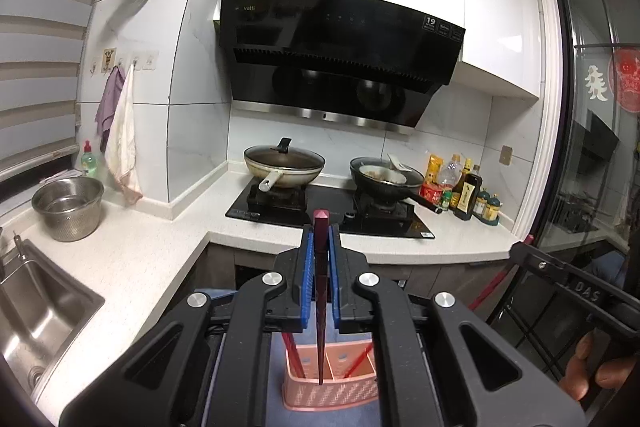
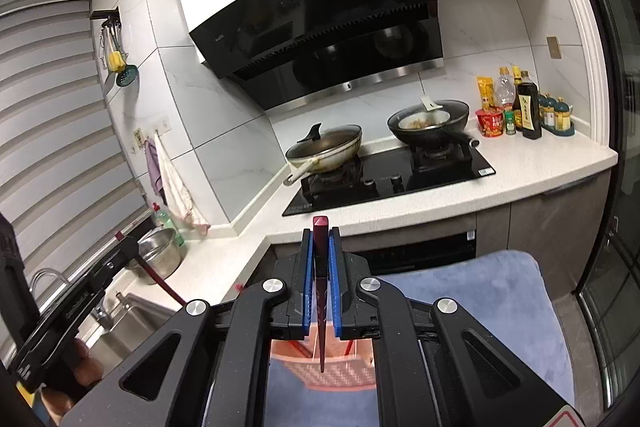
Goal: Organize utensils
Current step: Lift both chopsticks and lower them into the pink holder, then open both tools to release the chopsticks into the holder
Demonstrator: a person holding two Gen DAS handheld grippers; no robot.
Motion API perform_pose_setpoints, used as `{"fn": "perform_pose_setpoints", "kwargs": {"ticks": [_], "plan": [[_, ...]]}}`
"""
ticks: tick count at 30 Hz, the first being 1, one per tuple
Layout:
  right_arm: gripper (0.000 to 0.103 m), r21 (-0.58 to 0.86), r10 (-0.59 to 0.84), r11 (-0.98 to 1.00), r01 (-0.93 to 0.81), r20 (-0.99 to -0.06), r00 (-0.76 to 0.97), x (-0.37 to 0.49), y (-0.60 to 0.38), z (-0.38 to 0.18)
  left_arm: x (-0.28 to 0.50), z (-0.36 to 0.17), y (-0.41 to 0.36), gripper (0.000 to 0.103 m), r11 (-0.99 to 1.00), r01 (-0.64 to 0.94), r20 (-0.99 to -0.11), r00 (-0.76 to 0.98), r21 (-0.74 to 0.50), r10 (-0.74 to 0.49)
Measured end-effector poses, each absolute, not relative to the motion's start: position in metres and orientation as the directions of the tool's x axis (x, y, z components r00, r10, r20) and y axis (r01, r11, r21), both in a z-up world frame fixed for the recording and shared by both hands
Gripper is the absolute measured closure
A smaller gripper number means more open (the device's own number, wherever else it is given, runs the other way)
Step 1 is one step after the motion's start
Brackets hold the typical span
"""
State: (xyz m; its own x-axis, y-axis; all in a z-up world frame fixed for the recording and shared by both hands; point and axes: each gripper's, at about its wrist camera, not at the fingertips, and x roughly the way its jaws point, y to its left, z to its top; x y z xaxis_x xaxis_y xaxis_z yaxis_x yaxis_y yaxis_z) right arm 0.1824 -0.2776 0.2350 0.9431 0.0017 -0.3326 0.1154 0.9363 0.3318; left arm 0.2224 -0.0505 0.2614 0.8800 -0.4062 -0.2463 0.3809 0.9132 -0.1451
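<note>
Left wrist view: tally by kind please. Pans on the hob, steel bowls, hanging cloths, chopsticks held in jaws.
Pans on the hob: 2
Steel bowl: 1
Hanging cloths: 2
Chopsticks held in jaws: 2
Total: 7

The left wrist view is taken from above a pink perforated plastic basket (image 1: 331, 383) and is directed slightly downward toward the black glass gas hob (image 1: 332, 213), which lies well beyond. The right wrist view is taken further right, rolled, with the same hob (image 2: 394, 181) seen obliquely. Hob, black slanted extractor hood (image 1: 340, 67) and steel sink (image 1: 40, 311) are shared.
</note>
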Motion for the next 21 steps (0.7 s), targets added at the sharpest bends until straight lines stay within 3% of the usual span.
{"fn": "perform_pose_setpoints", "kwargs": {"ticks": [21], "plan": [[0.096, 0.35, 0.035, 0.923, 0.161, -0.492, 0.87, 0.262, -0.291, 0.151, 0.284, 0.194, -0.072, 0.096, 0.925, 0.346, -0.358, 0.853, -0.155, -0.379]]}}
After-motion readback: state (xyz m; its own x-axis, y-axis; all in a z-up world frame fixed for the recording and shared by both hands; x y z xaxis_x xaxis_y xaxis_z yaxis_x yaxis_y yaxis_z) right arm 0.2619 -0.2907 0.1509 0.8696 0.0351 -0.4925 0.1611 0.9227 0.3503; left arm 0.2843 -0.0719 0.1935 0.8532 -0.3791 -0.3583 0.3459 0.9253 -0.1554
